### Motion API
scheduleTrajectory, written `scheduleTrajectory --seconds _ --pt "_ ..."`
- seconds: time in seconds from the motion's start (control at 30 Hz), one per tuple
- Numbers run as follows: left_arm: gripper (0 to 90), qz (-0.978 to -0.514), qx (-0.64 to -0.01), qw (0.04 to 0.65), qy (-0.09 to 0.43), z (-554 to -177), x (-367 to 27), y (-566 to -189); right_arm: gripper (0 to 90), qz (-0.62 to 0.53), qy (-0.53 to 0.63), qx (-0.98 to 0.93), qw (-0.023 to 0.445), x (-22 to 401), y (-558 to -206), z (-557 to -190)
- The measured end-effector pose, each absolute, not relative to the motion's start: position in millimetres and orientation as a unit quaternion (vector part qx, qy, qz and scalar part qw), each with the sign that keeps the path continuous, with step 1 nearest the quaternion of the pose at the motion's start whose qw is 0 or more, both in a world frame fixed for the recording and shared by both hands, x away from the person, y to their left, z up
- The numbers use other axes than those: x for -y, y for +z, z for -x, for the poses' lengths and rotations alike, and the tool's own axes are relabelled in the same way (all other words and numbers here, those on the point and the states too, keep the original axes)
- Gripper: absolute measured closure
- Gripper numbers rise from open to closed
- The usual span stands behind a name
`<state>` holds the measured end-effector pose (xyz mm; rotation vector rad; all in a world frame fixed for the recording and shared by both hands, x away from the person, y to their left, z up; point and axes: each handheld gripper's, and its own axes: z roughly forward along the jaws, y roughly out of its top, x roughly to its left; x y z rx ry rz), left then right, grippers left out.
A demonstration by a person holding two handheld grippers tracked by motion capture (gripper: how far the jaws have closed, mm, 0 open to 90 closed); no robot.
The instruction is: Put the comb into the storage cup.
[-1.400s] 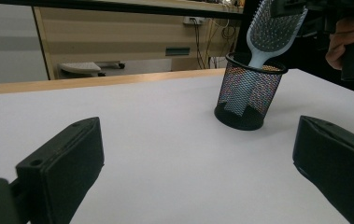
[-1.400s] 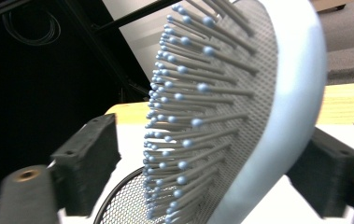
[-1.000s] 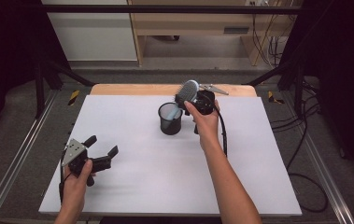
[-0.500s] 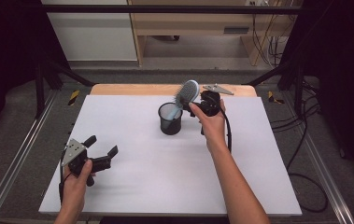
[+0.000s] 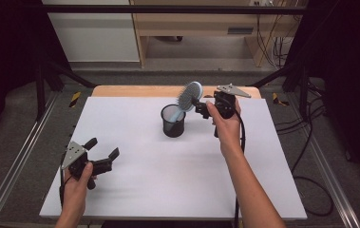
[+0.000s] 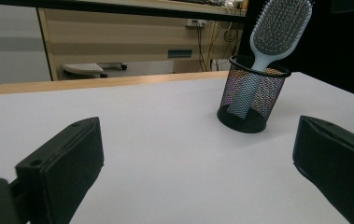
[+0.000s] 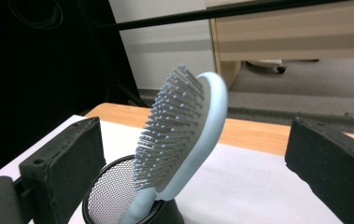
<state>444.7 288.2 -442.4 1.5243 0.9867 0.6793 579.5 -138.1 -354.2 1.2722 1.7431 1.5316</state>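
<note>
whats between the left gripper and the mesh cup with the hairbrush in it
Nothing: just bare white table between the left gripper and the mesh cup holding the hairbrush, as the high view and the left gripper view show.

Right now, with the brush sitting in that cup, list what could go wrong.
1. The hairbrush leans handle-down in the mesh cup, its head well above the rim; that top-heavy load might tip the cup.
2. The right gripper, jaws open, sits close beside the brush head; a careless pull-back could catch it and drag brush and cup over.
3. The left gripper rests open far from the cup, too far to steady it quickly.
</note>
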Motion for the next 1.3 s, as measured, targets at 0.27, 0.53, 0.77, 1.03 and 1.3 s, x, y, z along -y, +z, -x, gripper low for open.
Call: scheduleTrajectory --seconds 0.27,0.53,0.77,1.03,1.3 --pt "2.0 -0.648 -0.421 0.565 0.29 -445 -289 -442 4.6 -0.459 0.563 -0.637 0.259 153 -348 -572" --pt "2.0 -0.645 -0.423 0.566 0.29 -444 -291 -442 4.5 -0.459 0.557 -0.635 0.274 171 -344 -565" --pt "2.0 -0.642 -0.426 0.567 0.291 -444 -294 -442 4.2 -0.457 0.551 -0.637 0.286 187 -344 -557" --pt "2.1 -0.635 -0.431 0.57 0.296 -442 -299 -440 3.7 -0.456 0.548 -0.636 0.297 203 -344 -548" --pt "2.0 -0.623 -0.439 0.571 0.305 -439 -310 -437 2.4 -0.445 0.549 -0.639 0.303 215 -343 -536"
